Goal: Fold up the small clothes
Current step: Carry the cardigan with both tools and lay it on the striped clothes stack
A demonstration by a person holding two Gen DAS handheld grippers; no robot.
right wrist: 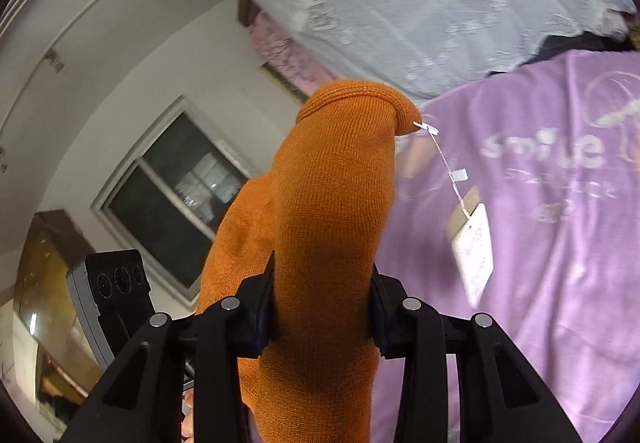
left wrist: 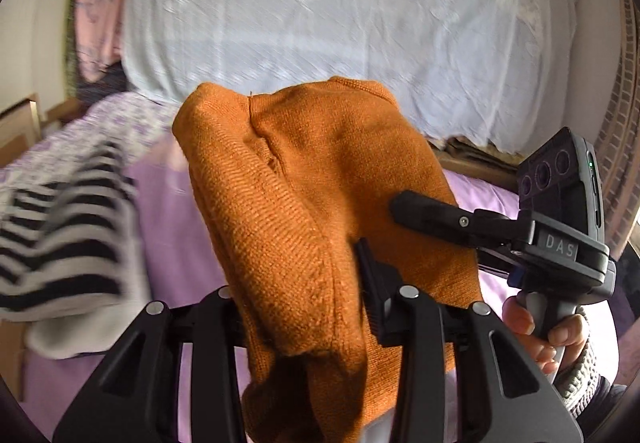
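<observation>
White lettering reading "smile" (right wrist: 543,150) stands on a purple cloth (right wrist: 560,263), beside a pale line drawing at the cloth's right; smaller lines of print just below the word are too blurred to read. A white paper tag (right wrist: 474,251) hangs on a string in front of the same cloth, left of the word, its fine print illegible. Seen from the left wrist camera, the letters "DAS" (left wrist: 559,241) appear on a small light plate on the body of the right claw (left wrist: 404,219).
</observation>
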